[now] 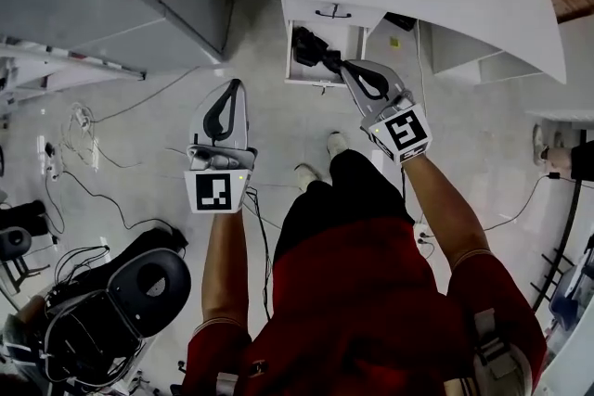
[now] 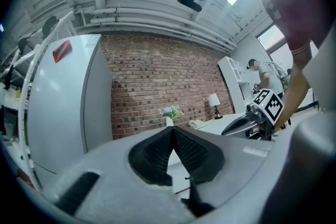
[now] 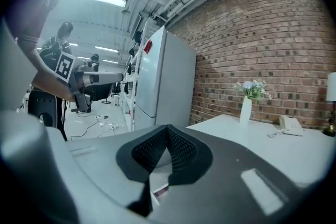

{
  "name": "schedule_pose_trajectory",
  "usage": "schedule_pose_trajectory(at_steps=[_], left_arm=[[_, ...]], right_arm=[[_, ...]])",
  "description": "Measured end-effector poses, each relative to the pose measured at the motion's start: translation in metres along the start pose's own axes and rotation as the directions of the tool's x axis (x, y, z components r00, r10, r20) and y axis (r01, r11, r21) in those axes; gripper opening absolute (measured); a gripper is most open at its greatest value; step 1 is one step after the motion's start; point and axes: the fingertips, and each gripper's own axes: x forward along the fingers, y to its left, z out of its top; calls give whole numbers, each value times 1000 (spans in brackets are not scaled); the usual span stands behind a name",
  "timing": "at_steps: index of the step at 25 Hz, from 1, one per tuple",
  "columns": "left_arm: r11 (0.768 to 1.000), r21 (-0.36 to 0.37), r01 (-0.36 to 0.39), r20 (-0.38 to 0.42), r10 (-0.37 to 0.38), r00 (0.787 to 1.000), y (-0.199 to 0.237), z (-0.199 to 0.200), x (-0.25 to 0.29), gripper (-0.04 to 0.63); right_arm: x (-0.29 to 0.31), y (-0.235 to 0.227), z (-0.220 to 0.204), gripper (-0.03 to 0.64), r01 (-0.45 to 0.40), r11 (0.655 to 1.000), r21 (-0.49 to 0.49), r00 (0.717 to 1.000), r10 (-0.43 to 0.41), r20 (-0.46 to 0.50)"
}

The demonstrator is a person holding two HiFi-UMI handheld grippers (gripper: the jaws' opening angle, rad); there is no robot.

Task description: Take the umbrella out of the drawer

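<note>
Left gripper (image 1: 235, 86) and right gripper (image 1: 350, 70) both pressed together, empty; reaching closed into the drawer (image 1: 316, 82) could shove the umbrella (image 1: 311, 47) deeper.

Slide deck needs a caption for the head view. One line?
Both grippers shut: left gripper hangs over the floor, right gripper at the open drawer with the black umbrella inside.

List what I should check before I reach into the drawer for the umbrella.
1. Drawer open: ok.
2. Umbrella visible inside the drawer: ok, a dark bundle lies in it.
3. Right gripper close to the drawer: ok, its tip shows at the drawer's front.
4. Right gripper jaws apart for a grasp: not ok, together and empty.
5. Left gripper out of the way: ok, over the floor, jaws together, empty.
</note>
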Motion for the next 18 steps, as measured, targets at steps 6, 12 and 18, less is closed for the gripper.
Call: schedule_pose_trajectory(at_steps=[6,12,18], left_arm=[[1000,-12,-3,-35,2,999,17,-57,36,6],[999,-36,-13,-66,11,998,24,-121,70,5],[998,-57,-19,-119,12,993,28,-191,99,6]], right_arm=[[49,-23,-62,12,-18,1000,-10,997,17,-79],[100,-42,-138,13,-64,998,-28,984,58,-168],[148,-63,-223,15,-87,996,-33,961,75,-268]])
